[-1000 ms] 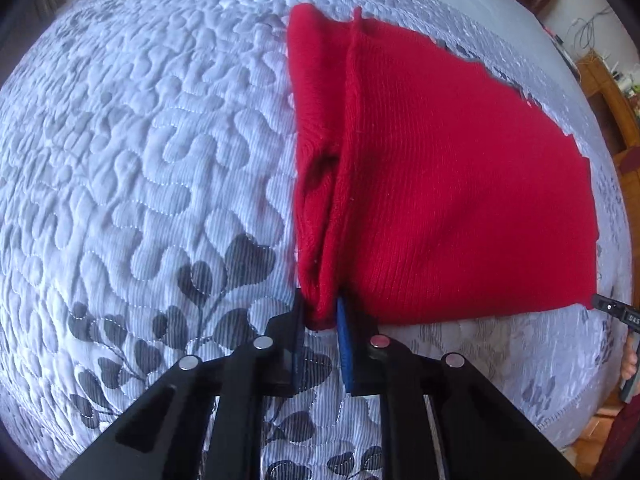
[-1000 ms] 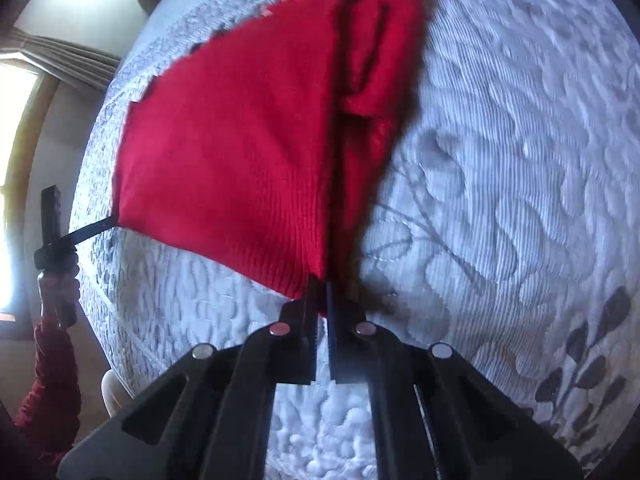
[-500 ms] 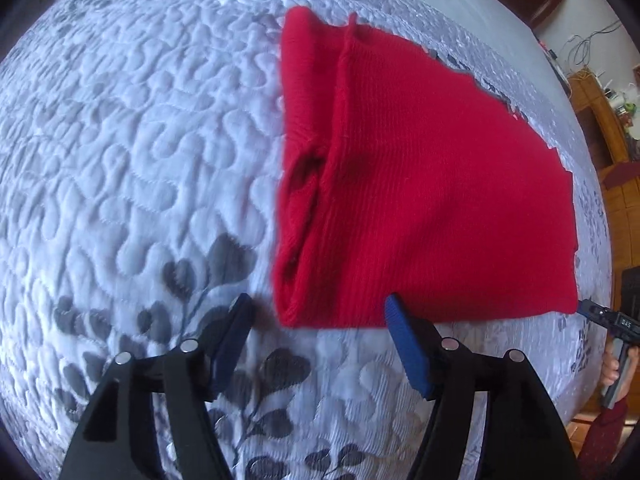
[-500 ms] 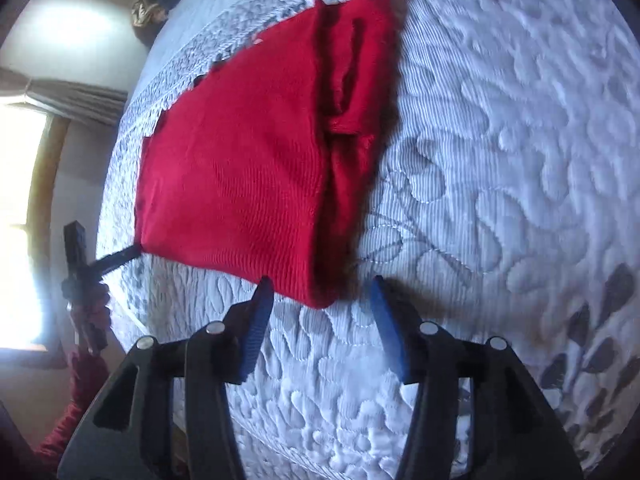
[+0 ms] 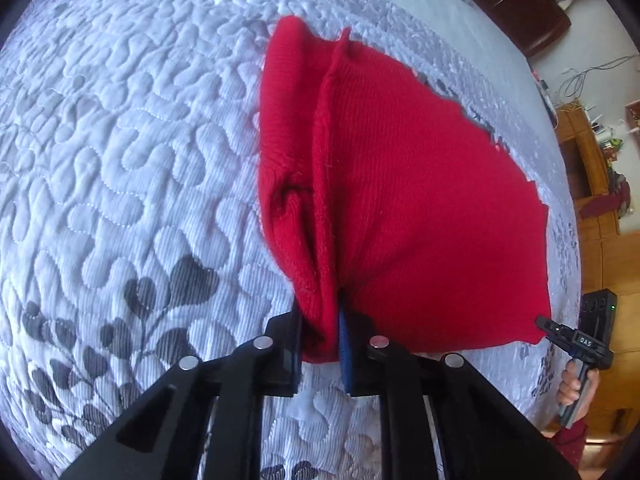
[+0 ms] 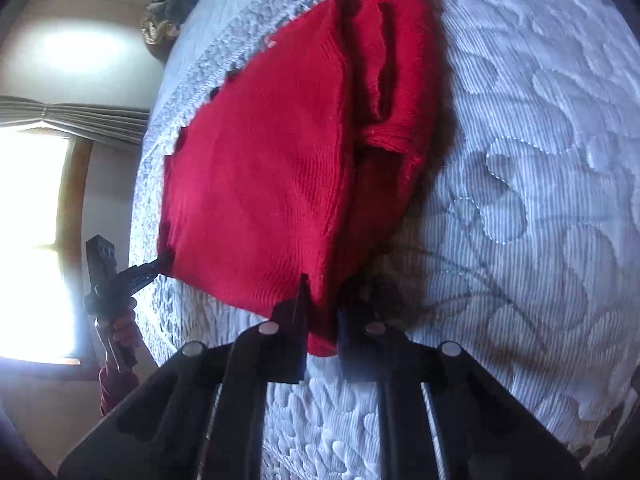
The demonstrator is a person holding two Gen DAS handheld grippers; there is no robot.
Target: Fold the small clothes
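At lower centre of the left wrist view, the left gripper (image 5: 320, 334) is closing on the near corner of a red knitted garment (image 5: 408, 208) — cloth bunches between its fingers (image 5: 347, 354), which pinch the hem. Lower centre of the right wrist view shows the right gripper (image 6: 322, 320) likewise closing on the opposite near corner, red knit caught between its fingers (image 6: 294, 320). The garment lies on a quilted bedspread (image 5: 120, 140), already folded once along one side, where a narrow lengthwise flap (image 5: 288, 152) doubles over the body; its near edge spans from one gripper to the other.

Judged step: securing both near corners for the next fold. To do it well, each pinch should take every layer at the hem, flap included on that side, or the lower layers will lag. Both corners should then rise together and evenly, with the edge kept taut between them, travel toward the far edge, and be laid down square before release.

Count — one garment, one folded flap, two grippers, one bedspread. Each gripper appears small at the frame margin of the other's view, with a hand (image 5: 576, 388) on its handle.
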